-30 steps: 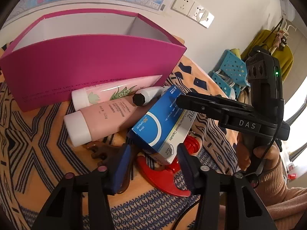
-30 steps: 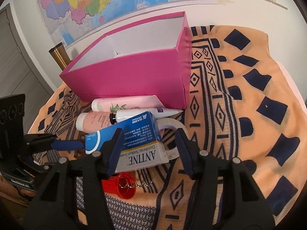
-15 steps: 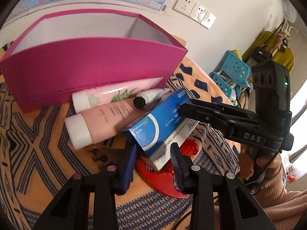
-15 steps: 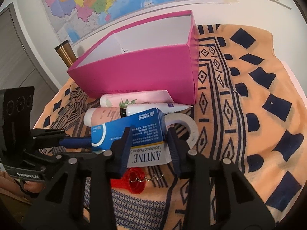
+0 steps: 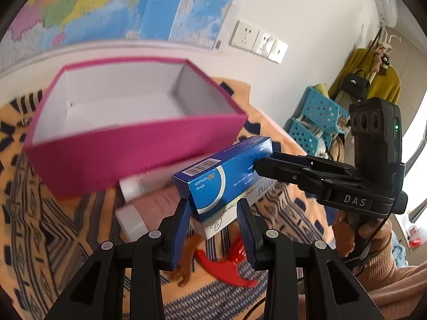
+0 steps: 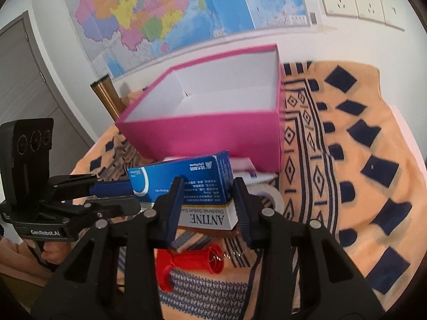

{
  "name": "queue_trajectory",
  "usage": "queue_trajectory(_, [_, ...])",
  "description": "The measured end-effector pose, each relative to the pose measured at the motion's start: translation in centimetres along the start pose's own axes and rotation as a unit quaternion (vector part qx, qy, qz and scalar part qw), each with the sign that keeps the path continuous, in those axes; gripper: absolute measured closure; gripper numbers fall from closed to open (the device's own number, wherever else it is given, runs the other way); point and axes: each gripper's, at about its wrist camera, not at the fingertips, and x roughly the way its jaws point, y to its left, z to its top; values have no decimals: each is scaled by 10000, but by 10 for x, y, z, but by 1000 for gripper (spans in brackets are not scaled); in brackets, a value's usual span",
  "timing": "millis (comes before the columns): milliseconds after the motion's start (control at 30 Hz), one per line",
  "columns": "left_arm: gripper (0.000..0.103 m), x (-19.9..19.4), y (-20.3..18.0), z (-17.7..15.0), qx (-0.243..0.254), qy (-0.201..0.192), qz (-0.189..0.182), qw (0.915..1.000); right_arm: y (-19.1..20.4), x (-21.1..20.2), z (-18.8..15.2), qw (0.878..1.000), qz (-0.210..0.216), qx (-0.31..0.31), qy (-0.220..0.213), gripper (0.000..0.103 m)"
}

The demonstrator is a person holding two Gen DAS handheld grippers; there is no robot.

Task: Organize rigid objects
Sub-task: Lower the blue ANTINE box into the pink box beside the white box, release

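Blue-and-white cardboard medicine box (image 5: 226, 184) hangs in the air above the patterned orange cloth (image 6: 355, 160), just in front of the open pink rectangular storage box (image 5: 128, 138) and clear of its rim. Both grippers grasp it at once: the left gripper (image 5: 214, 214) has its blue pads against the box's near lower end, and the right gripper (image 6: 208, 200) clamps the opposite end, its fingers flanking the printed white side. In the left wrist view the right gripper (image 5: 269, 164) reaches in from the right, level and roughly crosswise to the left one, with a hand (image 5: 355, 237) wrapped round its handle below. In the right wrist view the left gripper (image 6: 112, 189) comes in from the left.

Under the lifted box, pale pink squeeze tubes (image 5: 149, 200) lie against the pink box's front wall, blurred. A red plastic piece (image 5: 226, 264) and a small brown object (image 5: 186, 266) rest on the cloth nearer the camera. A roll of white tape (image 6: 269, 197) sits beside the tubes.
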Motion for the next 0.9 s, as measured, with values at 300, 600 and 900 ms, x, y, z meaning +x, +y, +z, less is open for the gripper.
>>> queue_trajectory(300, [67,-17,1,38,189,-388,301,9986,5,-4,36,9995,74,-81,-294,62])
queue_trajectory(600, [67,-20,13,81,169,-643,426,9969,0,5,80,9987,177,-53,-475,62])
queue_trajectory(900, [67,9,40,98,-155,-379,496,9979,-18,39,104,9996,165,144,-188,62])
